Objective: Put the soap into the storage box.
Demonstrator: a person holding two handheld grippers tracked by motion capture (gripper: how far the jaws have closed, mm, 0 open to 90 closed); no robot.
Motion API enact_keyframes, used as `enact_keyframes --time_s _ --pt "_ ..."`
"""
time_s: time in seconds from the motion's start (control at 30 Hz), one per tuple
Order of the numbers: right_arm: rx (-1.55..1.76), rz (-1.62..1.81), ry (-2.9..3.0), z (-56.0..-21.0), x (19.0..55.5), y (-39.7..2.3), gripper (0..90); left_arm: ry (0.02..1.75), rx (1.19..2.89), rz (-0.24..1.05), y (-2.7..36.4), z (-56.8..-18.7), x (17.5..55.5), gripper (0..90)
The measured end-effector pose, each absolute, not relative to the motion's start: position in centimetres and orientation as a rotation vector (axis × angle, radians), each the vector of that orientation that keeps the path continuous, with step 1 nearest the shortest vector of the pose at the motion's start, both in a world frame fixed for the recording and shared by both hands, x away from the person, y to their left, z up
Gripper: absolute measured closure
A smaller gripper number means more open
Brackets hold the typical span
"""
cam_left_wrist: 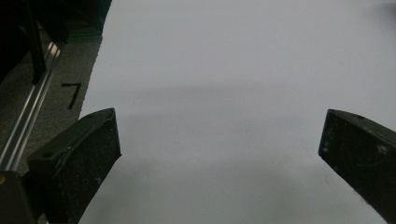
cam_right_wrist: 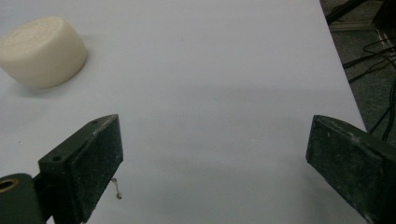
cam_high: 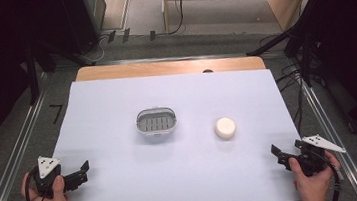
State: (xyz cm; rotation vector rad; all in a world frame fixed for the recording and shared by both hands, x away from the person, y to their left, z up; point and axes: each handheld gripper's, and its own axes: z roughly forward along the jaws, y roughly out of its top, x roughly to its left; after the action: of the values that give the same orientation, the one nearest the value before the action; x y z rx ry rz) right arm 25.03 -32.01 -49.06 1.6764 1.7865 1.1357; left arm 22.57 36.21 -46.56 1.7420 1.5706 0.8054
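Note:
A cream round soap bar (cam_high: 225,127) lies on the white table sheet (cam_high: 117,112), right of centre; the right gripper view has the soap bar (cam_right_wrist: 43,51) at its upper left. A small grey oval slotted dish (cam_high: 156,121) sits mid-table. My left gripper (cam_high: 84,171) rests near the front left edge, jaws wide apart (cam_left_wrist: 219,149) over bare sheet. Near the front right edge my right gripper (cam_high: 279,156) is likewise open (cam_right_wrist: 215,154), nothing between its jaws, the soap ahead and to its left.
The wooden tabletop (cam_high: 168,68) shows beyond the sheet's far edge. Metal rails (cam_high: 16,152) flank the table on both sides, with cables (cam_high: 289,76) and black stands on the carpet at the right. A black mark (cam_high: 57,111) is on the floor at the left.

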Motion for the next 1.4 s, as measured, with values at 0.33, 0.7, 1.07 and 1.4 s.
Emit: enact_keyframes --time_s 0.33,0.7,1.07,1.4 --pt "1.674 1.098 1.813 -48.5 25.1 -32.0 6.9 1.566 1.745 0.812 36.1 -46.6 22.5 0.0" --pt "1.632 1.079 1.878 -46.9 25.6 -30.8 4.8 1.566 1.741 0.816 36.1 -46.6 22.5 0.0" --pt "1.573 1.052 1.967 -46.0 27.4 -28.5 2.7 1.561 1.754 0.822 36.0 -46.6 22.5 0.0" --pt "1.535 1.058 2.021 -45.2 28.9 -26.2 2.4 1.558 1.758 0.820 36.0 -46.6 22.6 0.0"
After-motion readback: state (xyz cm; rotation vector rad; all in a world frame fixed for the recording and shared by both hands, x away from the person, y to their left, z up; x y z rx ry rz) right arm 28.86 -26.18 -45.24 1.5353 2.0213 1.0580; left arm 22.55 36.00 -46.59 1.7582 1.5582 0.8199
